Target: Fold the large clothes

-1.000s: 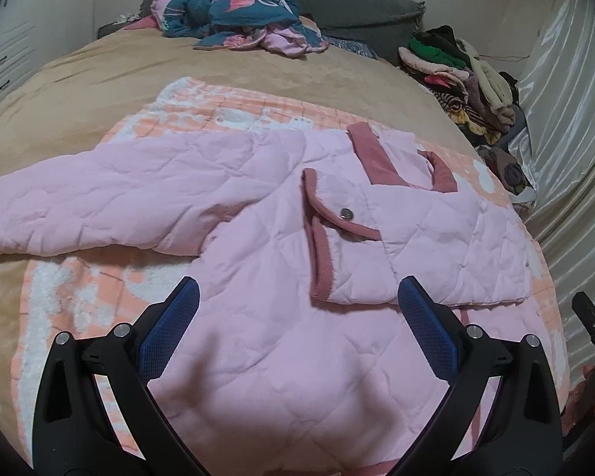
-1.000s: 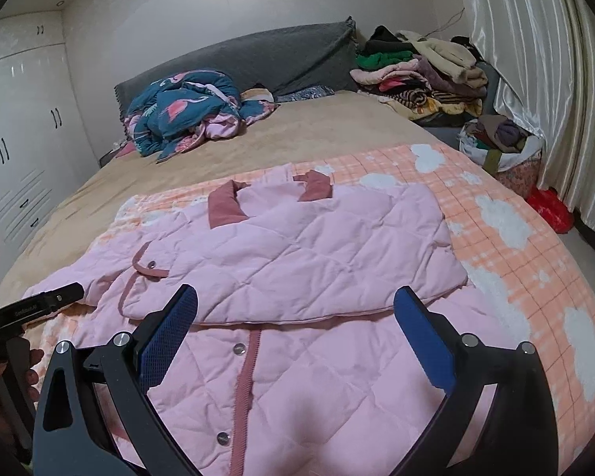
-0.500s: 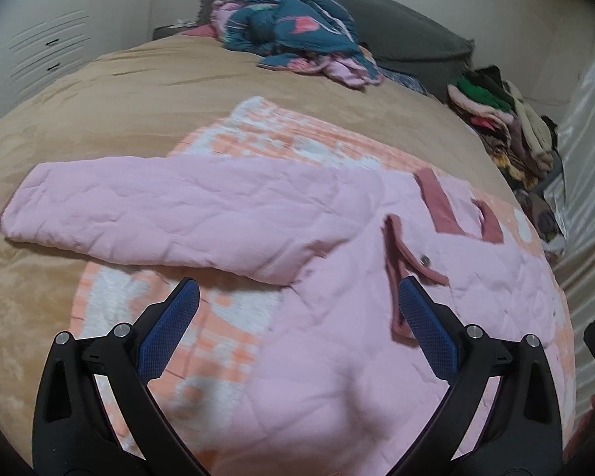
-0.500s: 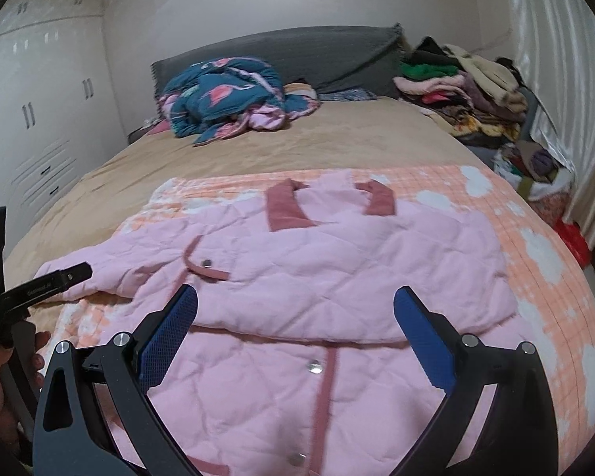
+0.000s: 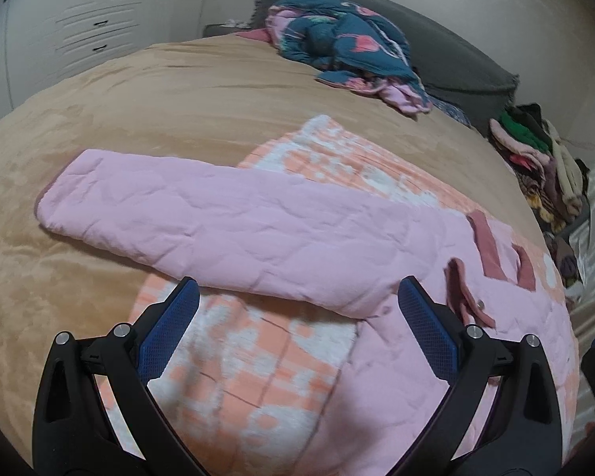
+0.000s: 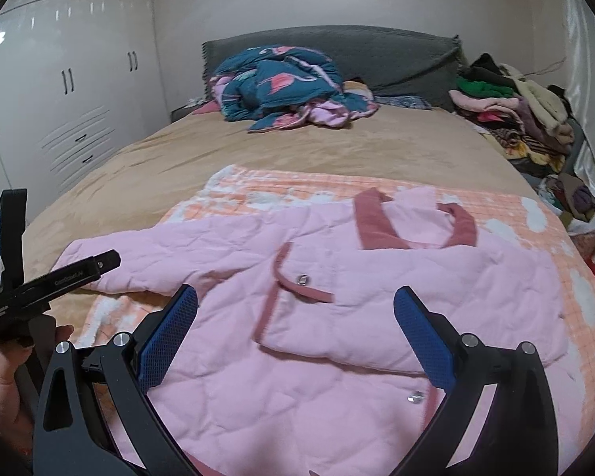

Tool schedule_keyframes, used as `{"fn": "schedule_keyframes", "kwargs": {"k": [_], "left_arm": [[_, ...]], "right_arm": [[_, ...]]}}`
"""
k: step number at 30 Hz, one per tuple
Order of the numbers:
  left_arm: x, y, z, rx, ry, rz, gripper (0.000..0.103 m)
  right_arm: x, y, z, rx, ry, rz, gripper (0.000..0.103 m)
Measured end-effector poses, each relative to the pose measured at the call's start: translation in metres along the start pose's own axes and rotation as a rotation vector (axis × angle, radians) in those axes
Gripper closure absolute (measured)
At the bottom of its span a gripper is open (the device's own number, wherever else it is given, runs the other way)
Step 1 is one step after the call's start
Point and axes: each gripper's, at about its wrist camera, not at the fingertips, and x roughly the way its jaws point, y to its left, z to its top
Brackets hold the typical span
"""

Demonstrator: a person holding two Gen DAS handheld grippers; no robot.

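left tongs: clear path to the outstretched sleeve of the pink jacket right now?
Probably yes. The left tongs are open and empty, pointing at the sleeve, which lies flat and uncovered across the tan bedspread and orange blanket. Nothing sits between the tongs and the sleeve.

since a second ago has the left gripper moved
Yes. The left gripper swung left, off the jacket's chest pocket toward the outstretched sleeve.

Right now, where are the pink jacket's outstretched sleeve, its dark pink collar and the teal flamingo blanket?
outstretched sleeve [image 5: 226,234], left wrist view, middle of its length.
dark pink collar [image 6: 373,220], right wrist view, left flap.
teal flamingo blanket [image 6: 275,83], right wrist view, top of the heap.
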Motion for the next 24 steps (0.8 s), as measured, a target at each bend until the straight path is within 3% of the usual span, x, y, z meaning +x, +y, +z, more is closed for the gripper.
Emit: {"fn": "schedule_keyframes", "kwargs": {"k": [18, 24], "left_arm": [[0.037, 0.106, 0.015, -0.244, 0.055, 0.143, 0.009], [0.054, 0.131, 0.015, -0.328, 0.085, 0.148, 0.009]], "right_arm": [[0.065, 0.069, 0.005, -0.059, 0.091, 0.091, 0.004], [0.082, 0.08, -0.004, -0.052, 0.12, 0.105, 0.004]]}}
